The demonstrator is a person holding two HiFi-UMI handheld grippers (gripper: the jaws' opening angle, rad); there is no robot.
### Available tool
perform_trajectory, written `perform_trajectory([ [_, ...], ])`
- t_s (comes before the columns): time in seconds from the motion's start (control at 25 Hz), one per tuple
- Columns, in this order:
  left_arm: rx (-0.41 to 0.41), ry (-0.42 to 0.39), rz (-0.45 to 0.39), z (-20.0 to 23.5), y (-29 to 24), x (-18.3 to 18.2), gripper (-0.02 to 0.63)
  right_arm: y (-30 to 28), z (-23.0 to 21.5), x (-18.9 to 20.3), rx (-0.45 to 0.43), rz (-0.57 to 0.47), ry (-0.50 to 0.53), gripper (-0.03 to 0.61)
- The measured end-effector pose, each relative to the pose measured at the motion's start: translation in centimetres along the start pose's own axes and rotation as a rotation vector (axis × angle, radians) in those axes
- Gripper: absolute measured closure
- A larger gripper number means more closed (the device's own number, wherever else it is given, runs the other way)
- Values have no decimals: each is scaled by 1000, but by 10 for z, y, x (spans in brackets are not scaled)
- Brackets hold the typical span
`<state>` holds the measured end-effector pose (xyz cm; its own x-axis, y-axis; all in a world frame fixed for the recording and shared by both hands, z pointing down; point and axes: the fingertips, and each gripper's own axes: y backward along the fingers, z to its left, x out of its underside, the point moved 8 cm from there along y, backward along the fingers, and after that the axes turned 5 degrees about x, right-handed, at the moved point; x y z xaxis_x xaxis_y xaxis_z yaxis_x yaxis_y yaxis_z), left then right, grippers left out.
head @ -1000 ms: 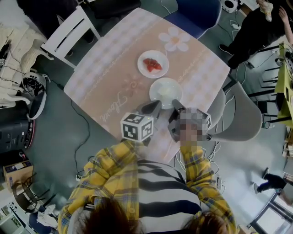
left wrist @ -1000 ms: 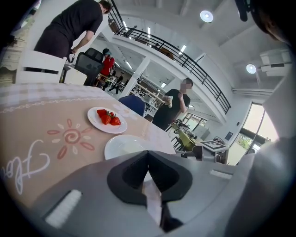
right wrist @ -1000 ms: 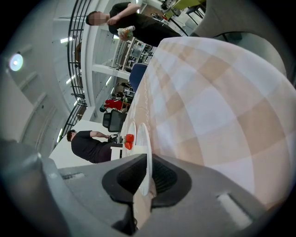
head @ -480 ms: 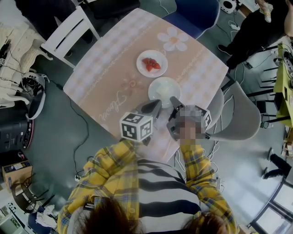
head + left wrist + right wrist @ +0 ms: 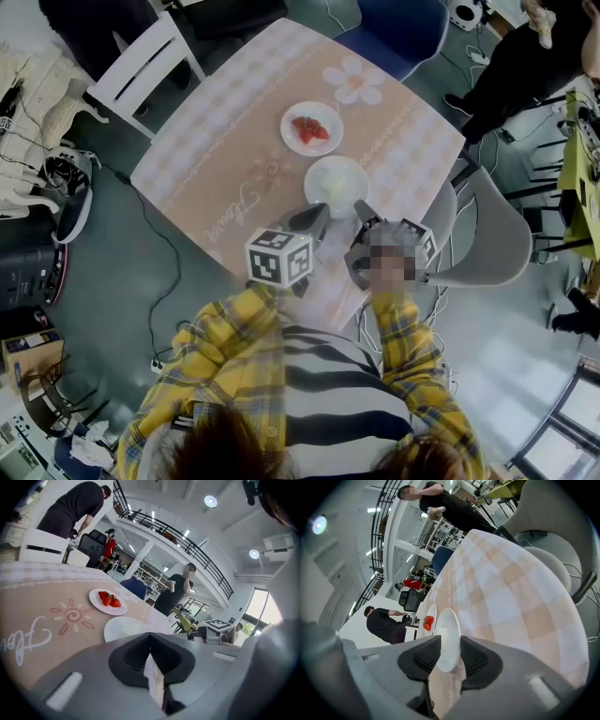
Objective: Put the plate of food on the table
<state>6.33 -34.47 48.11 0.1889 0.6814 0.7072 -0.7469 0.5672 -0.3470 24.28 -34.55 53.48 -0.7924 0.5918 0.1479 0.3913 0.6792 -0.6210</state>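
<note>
My right gripper (image 5: 450, 654) has just been letting its jaws out. They now stand wide with the near rim of the white plate (image 5: 448, 637) between them and the pads not pressing on it, so the plate is released. It lies flat on the checked tablecloth (image 5: 220, 141), and I judge the set-down done. The wide jaws should let me draw straight back without catching the rim. Something pale lies on the plate, but I cannot tell what it is. My left gripper (image 5: 150, 641) is clenched on nothing and held low over the cloth beside the right one, just short of the plate. I think it is simply keeping out of the way.

The plate sits between the middle of the table (image 5: 412, 150) and its near corner. Just beyond it, not touching, is a plate of strawberries (image 5: 311, 128). A grey chair (image 5: 497, 234) stands at the right-hand edge, near my right gripper, and could crowd a sideways retreat. A white chair (image 5: 141, 70) stands at the far left edge and a blue chair (image 5: 398, 28) at the far right edge. A person in black (image 5: 525, 56) stands well apart from the table.
</note>
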Motion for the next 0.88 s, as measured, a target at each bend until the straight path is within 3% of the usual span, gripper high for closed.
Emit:
perform_trajectory([
  [0.4, -6, 2, 2, -5, 7, 10, 611, 16, -3, -1, -19, -46, 34, 495],
  [0.64, -17, 12, 17, -5, 8, 18, 611, 22, 7, 9, -67, -32, 160, 578],
  [0.88, -31, 41, 0, -5, 12, 22, 611, 28, 18, 20, -117, -34, 283, 578],
])
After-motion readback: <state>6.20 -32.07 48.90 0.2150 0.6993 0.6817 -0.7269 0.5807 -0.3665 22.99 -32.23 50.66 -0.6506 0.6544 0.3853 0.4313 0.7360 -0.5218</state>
